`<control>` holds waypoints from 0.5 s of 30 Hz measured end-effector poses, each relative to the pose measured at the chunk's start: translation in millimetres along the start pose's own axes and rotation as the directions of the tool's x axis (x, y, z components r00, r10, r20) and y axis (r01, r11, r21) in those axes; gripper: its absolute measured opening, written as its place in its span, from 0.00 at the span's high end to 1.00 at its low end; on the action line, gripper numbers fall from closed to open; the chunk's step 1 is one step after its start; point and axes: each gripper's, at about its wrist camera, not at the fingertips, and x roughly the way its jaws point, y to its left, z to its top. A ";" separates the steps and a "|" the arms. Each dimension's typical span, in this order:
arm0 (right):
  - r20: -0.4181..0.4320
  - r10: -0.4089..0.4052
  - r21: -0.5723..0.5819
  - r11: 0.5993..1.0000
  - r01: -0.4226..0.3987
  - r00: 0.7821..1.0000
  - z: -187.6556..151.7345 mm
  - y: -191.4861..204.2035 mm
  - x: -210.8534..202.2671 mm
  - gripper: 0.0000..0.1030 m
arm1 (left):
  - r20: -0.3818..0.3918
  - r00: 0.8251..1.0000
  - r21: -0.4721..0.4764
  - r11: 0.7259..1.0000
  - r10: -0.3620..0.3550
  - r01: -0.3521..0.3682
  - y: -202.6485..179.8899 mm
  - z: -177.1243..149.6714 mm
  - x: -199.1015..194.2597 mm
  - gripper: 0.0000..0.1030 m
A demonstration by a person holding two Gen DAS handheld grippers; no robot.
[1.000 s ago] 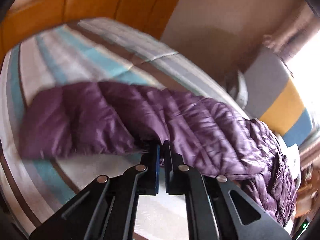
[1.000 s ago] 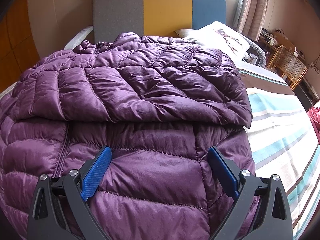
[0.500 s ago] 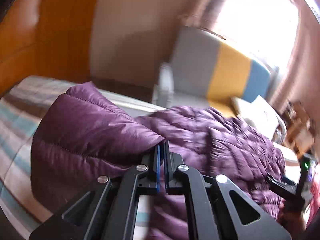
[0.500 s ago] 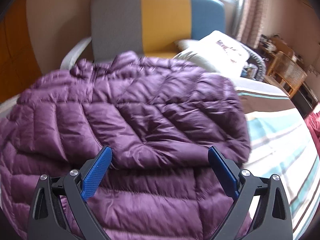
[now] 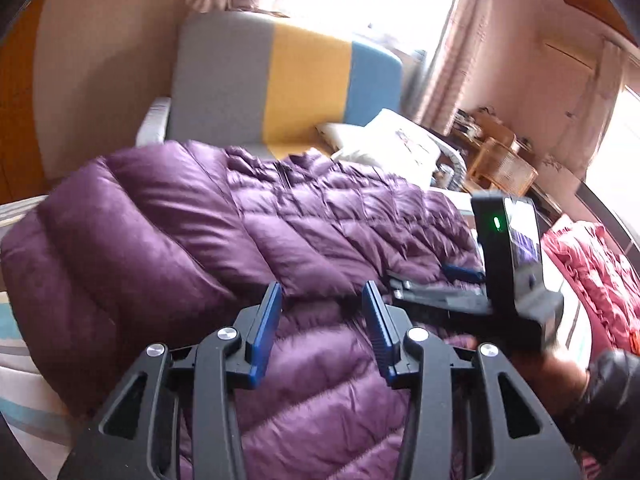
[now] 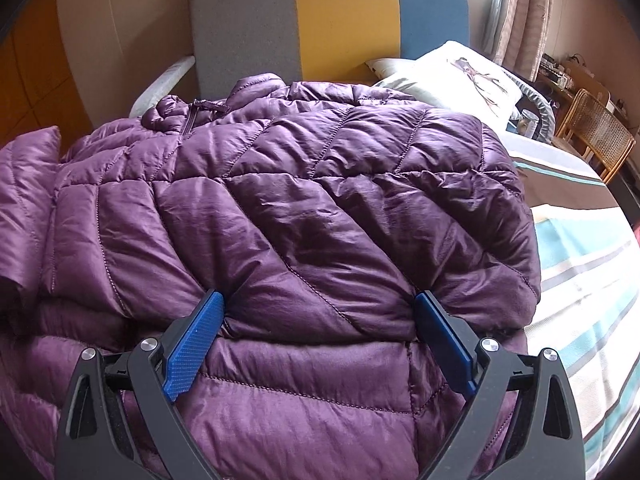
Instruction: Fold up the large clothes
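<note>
While the purple down jacket (image 6: 304, 216) lies across the bed (image 6: 580, 264), we fold.
Our left hand-held gripper (image 5: 320, 300) has just been opening, nothing between; our right hand-held gripper (image 6: 320, 308) stands wide apart over the folded-in sleeve.

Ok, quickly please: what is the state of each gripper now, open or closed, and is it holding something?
Left gripper: open, jaws have just been opening, holding nothing, above the purple jacket.
Right gripper: open wide, holding nothing, over the jacket.
</note>
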 end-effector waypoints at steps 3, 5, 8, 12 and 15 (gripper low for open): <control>0.006 0.008 -0.004 1.000 -0.008 1.000 -0.5 -1.2 -2.6 0.08 | 0.002 0.999 -0.031 0.999 -0.034 0.034 5.7 -13.3 -16.0 0.48; 0.010 0.007 -0.008 1.000 -0.007 1.000 0.8 -1.7 -2.9 0.09 | 0.010 0.999 -0.070 0.997 -0.044 0.045 16.3 -24.9 -32.0 0.44; 0.041 0.011 -0.030 1.000 -0.009 0.999 0.7 2.2 -14.6 0.13 | 0.018 1.000 -0.143 0.990 -0.015 0.018 37.5 -39.9 -47.8 0.43; 0.080 0.068 -0.091 0.994 -0.061 0.994 0.5 19.1 -33.4 0.19 | 0.025 0.999 -0.232 0.972 0.045 -0.038 68.9 -51.1 -61.8 0.43; 0.088 0.087 -0.137 0.988 -0.074 0.992 -0.9 32.6 -40.8 0.19 | 0.033 0.994 -0.293 0.952 0.107 -0.093 87.2 -52.8 -69.8 0.42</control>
